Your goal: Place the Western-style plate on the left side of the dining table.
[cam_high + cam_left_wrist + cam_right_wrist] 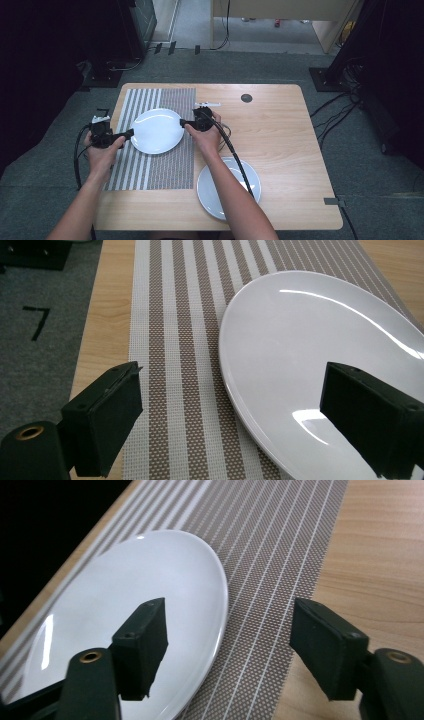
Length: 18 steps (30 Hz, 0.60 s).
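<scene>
High view: we look forward and down from above the person's side onto the whole desk (270, 125), with floor around it and forearms entering at the bottom edge.

Left gripper view: we sit low and close behind the left tool (230, 425), its jaws rising from the lower corners, facing the striped placemat (170, 340) and a white plate (300, 355) at right of frame.

Right gripper view: equally low and near, behind the right tool (230, 650), facing that plate at left of frame.

All three views share plate and placemat.

2 plates (156, 131), 1 placemat (165, 165)
</scene>
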Available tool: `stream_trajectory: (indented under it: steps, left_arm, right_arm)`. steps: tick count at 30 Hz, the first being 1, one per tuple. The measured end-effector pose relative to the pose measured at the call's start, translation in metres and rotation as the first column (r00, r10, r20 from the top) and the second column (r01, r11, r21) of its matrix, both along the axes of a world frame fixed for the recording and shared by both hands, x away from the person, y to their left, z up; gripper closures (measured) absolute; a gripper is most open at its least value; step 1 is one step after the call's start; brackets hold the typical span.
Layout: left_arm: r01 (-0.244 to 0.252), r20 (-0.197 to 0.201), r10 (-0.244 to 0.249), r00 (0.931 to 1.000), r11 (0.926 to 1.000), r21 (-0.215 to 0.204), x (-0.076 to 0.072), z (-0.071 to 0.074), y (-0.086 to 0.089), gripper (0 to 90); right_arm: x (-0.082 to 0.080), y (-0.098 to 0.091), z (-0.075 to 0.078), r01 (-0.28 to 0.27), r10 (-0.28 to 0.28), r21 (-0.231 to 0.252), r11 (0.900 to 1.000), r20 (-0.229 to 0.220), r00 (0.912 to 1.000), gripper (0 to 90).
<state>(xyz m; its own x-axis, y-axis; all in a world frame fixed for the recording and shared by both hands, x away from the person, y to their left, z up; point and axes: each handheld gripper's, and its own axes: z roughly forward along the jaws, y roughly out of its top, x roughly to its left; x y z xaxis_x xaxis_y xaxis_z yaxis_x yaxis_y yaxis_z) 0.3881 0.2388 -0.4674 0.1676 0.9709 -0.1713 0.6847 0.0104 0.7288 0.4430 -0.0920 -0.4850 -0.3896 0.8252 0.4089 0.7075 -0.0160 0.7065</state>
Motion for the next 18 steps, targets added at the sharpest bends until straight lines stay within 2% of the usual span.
stream_trajectory:
  steps: [4,7,9,15,18]
  left_arm:
    - [0.007,-0.006,-0.007,1.0,1.0,-0.004,-0.005,0.005,-0.004,10.0]
    - [0.014,0.012,-0.014,0.9998,0.9998,-0.012,-0.011,0.01,-0.007,10.0]
    - [0.017,0.013,-0.016,0.9998,0.9999,-0.005,-0.015,0.012,-0.01,10.0]
    - [0.035,0.033,-0.035,0.9989,0.9994,-0.007,-0.029,0.015,-0.016,10.0]
    - [0.057,0.045,-0.058,0.9973,0.9982,0.017,-0.036,0.017,-0.021,10.0]
  right_arm:
    - [-0.008,-0.005,0.005,-0.011,0.011,-0.019,0.9998,0.009,0.9999,29.4]
    - [-0.016,-0.011,0.009,-0.013,0.014,-0.042,0.999,0.01,0.9999,28.5]
    - [-0.022,-0.018,0.011,0.011,-0.01,-0.067,0.9977,0.011,0.9999,28.5]
    - [-0.033,-0.03,0.015,0.003,-0.002,-0.077,0.997,0.014,0.9999,27.9]
    - [-0.04,-0.038,0.019,-0.009,0.01,-0.073,0.9973,0.016,0.9998,27.8]
